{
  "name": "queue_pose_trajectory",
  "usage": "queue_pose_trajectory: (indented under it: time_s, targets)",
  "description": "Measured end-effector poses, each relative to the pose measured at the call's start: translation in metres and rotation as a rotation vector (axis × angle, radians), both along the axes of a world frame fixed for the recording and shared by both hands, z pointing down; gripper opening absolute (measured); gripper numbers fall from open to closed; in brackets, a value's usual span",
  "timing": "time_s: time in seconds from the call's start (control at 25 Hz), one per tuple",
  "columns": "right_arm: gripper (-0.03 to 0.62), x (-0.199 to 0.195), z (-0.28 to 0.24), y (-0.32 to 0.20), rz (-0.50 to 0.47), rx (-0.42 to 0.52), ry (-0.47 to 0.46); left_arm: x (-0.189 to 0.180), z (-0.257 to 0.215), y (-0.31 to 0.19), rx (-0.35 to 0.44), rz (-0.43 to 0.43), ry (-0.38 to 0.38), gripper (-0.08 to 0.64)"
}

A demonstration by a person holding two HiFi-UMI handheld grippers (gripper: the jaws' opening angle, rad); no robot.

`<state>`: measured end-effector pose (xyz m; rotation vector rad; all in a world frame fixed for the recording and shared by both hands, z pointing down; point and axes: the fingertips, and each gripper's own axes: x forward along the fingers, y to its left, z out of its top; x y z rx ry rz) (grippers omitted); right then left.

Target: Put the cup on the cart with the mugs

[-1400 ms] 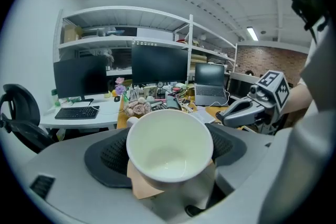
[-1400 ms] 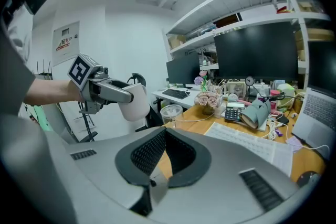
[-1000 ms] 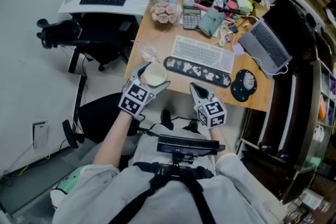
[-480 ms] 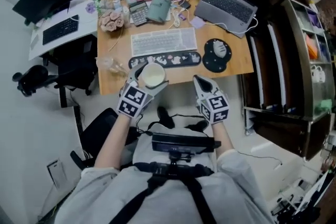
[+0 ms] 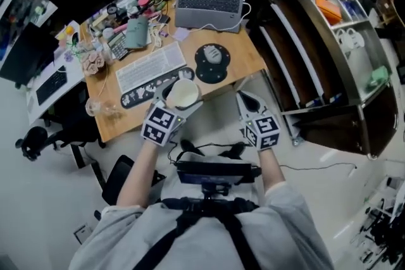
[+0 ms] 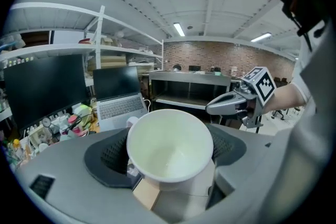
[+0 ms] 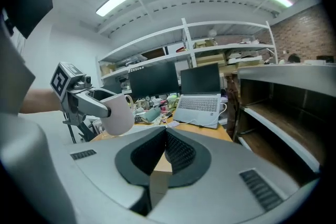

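Note:
A white cup [image 5: 183, 94] sits upright between the jaws of my left gripper [image 5: 180, 93], which is shut on it in front of the desk edge. Seen from the left gripper view, the cup [image 6: 169, 144] is empty and its mouth faces the camera. My right gripper [image 5: 244, 102] is held beside it to the right, shut with nothing in it; the pads meet in the right gripper view [image 7: 164, 140]. At the right of the head view stands the metal cart [image 5: 335, 109] with white mugs [image 5: 350, 39] on a shelf. Both grippers are well short of it.
A wooden desk [image 5: 253, 63] lies ahead with a keyboard [image 5: 150, 64], a mouse pad [image 5: 212, 60], a laptop [image 5: 209, 4] and clutter at its far left. A black chair [image 5: 35, 139] stands at the left. A cable [image 5: 329, 167] runs over the floor by the cart.
The whole view has swung to the right: the desk has slid left and the cart with mugs has come into view. Both grippers moved along, the left still shut on the cup.

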<state>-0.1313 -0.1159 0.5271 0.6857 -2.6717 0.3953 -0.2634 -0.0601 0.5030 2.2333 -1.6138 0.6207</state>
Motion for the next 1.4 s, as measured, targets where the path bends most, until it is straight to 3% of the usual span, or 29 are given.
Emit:
queue_pose_trajectory:
  time_s: [0.28,0.64,0.96,1.4]
  targets:
    - [-0.002,0.112,-0.026,-0.041,0.138,0.059,-0.018,0.117,-0.027,-0.065,0.042,0.172,0.016,0.430]
    - [-0.002,0.238,-0.077,-0.066,0.311,0.138,-0.029,0.273,-0.064,-0.128,0.074,0.485,0.035,0.430]
    - [-0.002,0.318,-0.110,-0.090,0.514,0.166,-0.047,0.380,-0.102,-0.172,0.081,0.790,0.006,0.430]
    - [-0.002,0.411,-0.162,-0.156,0.838,0.260,-0.001,0.502,-0.155,-0.262,0.104,1.148,0.046,0.430]
